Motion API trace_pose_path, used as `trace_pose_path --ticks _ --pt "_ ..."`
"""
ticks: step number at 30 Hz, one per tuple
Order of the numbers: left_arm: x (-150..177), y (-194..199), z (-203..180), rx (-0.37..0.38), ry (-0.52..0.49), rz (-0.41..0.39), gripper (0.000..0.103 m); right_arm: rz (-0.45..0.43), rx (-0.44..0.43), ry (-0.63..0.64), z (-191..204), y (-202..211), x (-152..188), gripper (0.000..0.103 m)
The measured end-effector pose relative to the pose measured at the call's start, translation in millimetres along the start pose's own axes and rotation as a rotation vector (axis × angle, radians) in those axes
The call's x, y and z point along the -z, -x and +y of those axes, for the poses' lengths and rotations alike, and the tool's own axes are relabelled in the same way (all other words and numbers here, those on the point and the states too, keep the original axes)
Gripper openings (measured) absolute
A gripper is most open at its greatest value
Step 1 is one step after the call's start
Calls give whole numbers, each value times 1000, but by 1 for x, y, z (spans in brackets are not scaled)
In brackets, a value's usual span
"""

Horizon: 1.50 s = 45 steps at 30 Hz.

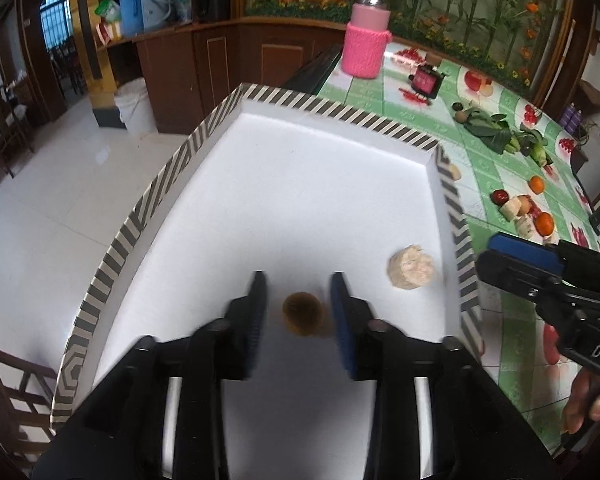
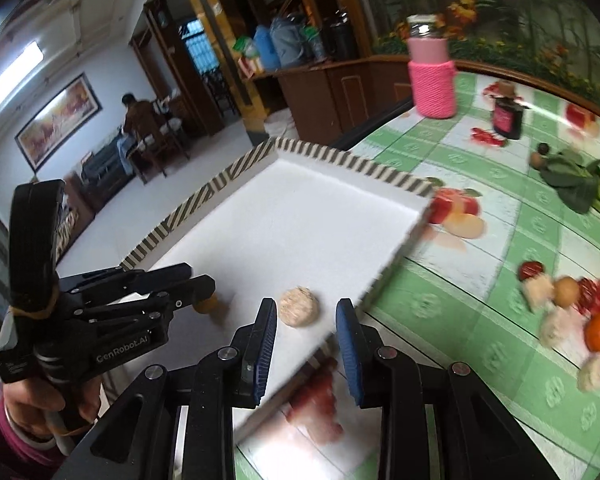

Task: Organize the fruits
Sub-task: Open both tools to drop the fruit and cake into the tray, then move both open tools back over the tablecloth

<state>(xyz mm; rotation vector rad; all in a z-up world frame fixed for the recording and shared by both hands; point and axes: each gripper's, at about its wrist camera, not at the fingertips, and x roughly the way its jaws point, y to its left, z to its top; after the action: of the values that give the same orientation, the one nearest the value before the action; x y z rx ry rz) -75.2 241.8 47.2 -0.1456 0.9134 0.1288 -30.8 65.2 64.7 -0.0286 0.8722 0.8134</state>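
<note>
From the left wrist camera, the left gripper point(image 1: 298, 300) hangs over the white floor of the striped-rimmed tray point(image 1: 340, 110), its jaws parted around a small brown round fruit point(image 1: 302, 313) that sits on the tray between them; the pads stand clear of it on both sides. A pale, rough-cut fruit chunk point(image 1: 411, 267) lies on the tray near the right wall. Beyond that wall the right gripper point(image 1: 496, 254) reaches in from the right over the green fruit-print tablecloth point(image 1: 496, 168), where two oranges point(image 1: 545, 224), a dark red fruit point(image 1: 500, 197), more pale chunks and some leafy greens point(image 1: 496, 132) lie scattered, well apart from the tray. A bottle in a pink knitted sleeve point(image 1: 365, 46) stands at the far end. From the right wrist camera, blurred, the right gripper point(image 2: 306, 316) has its jaws open with nothing between them, above the tray's near corner, the pale chunk point(image 2: 299, 306) just beyond. The left gripper point(image 2: 188, 280) hovers over the brown fruit point(image 2: 205, 304), held by a hand point(image 2: 40, 404) in a pink sleeve.
</note>
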Motion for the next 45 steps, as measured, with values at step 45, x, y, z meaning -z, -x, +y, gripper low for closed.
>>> trace_pose_path --ticks 45 --pt "-24 -56 -234 203 -256 62 56 -53 519 -285 -202 147 106 39"
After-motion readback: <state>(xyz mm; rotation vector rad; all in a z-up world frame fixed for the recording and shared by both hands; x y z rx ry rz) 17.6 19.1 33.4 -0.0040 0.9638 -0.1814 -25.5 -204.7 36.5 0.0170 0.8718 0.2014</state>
